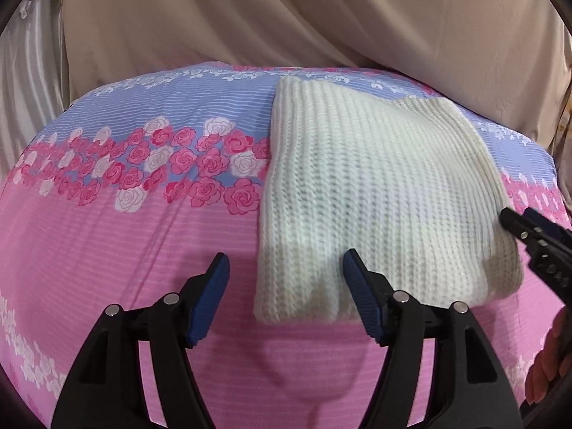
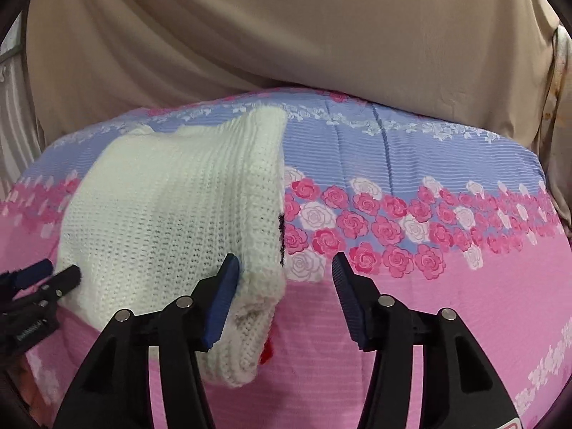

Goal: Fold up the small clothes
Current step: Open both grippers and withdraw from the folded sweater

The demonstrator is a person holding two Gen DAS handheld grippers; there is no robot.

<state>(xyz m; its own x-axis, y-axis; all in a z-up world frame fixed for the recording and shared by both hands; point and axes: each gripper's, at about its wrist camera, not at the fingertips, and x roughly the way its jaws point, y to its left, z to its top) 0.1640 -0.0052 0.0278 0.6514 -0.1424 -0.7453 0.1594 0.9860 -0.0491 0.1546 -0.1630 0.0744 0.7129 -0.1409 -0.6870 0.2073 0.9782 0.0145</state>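
A: Where is the garment lying right now?

B: Your white knitted garment (image 1: 379,196) is lying folded flat on the pink and blue rose-print bedsheet (image 1: 125,221); from your left wrist camera it is filling the centre and spreading toward 3 o'clock, with its near edge sitting at about 6 o'clock of the cloth, just ahead of your fingertips.

A: And what is my left gripper (image 1: 286,279) doing?

B: It is hovering released, jaws spread wide, with the right-hand blue pad overlapping the garment's near edge in the picture; nothing is sitting between the pads.

A: And my right gripper (image 2: 282,279)?

B: Also released, jaws wide apart. Its left pad is sitting against the rolled right edge of the garment, which is running from 12 o'clock down to 6 o'clock in that view. A beige curtain (image 2: 286,35) is hanging behind the bed at 12 o'clock
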